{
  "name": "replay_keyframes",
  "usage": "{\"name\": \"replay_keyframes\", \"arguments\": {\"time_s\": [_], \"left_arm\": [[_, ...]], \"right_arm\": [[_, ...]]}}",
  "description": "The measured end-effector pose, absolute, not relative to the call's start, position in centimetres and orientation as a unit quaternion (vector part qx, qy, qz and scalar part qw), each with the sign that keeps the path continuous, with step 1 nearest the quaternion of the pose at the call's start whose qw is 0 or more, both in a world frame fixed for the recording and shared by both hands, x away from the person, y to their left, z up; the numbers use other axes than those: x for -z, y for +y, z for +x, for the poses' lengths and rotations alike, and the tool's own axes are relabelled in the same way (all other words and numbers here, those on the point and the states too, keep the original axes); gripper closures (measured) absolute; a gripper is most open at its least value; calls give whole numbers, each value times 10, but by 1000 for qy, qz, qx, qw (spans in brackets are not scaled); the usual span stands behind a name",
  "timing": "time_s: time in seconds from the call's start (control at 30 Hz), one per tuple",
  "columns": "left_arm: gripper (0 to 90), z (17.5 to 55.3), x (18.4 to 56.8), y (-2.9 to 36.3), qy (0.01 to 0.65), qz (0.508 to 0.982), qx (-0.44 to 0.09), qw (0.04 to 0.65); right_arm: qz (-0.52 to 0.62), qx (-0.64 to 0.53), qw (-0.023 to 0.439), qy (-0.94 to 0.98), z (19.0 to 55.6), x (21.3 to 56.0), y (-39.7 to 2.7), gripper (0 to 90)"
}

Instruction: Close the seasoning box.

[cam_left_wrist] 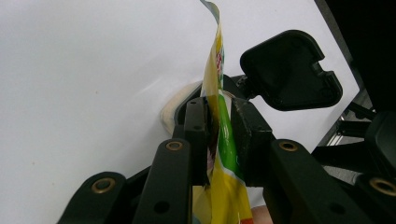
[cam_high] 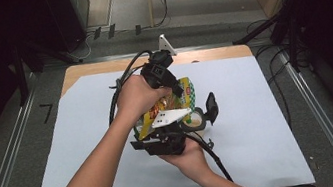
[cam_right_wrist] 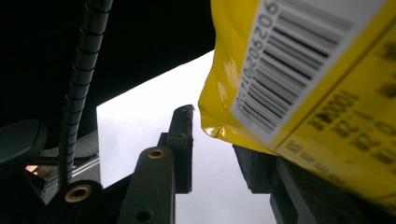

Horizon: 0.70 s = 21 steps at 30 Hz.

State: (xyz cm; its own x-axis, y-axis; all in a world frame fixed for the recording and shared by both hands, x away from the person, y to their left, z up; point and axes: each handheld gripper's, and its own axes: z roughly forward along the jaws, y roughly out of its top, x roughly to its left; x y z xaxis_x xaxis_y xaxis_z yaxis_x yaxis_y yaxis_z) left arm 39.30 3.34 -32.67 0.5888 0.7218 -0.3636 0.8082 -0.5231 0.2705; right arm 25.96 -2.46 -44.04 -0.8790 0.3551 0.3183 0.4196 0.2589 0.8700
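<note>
**Inspector:** While both hands hover above the white sheet [cam_high: 258, 109], where is the snack packet [cam_high: 164, 106]?

**Assessor:** Edge-on and upright, clenched in the left gripper [cam_left_wrist: 219, 135]. The right gripper [cam_right_wrist: 212, 149] stands parted just beside its barcode face, gripping nothing. A tape roll [cam_high: 197, 118] lies just beneath the packet.

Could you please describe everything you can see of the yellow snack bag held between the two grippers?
The snack bag is a glossy, crinkled foil-like packet, mainly yellow with green, white and red print and a barcode panel on one face. It is held above the white sheet, near a roll of tape. The left gripper is clamped on it edge-on. The right gripper is open: the bag's corner hangs over one pad, with a gap to the other.
</note>
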Motion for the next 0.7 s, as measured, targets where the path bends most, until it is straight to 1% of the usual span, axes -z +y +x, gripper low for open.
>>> {"name": "replay_keyframes", "arguments": {"time_s": [0.13, 0.43, 0.7], "left_arm": [[772, 393, 327, 33, 442, 866, 105, 209], [770, 394, 327, 31, 442, 865, 107, 211], [770, 394, 327, 31, 443, 865, 107, 211]], "right_arm": [[-242, 559, 29, -792, 260, 440, -25, 699], [-251, 556, 26, -792, 261, 440, -27, 737], [-250, 556, 23, -792, 261, 439, -28, 741]]}}
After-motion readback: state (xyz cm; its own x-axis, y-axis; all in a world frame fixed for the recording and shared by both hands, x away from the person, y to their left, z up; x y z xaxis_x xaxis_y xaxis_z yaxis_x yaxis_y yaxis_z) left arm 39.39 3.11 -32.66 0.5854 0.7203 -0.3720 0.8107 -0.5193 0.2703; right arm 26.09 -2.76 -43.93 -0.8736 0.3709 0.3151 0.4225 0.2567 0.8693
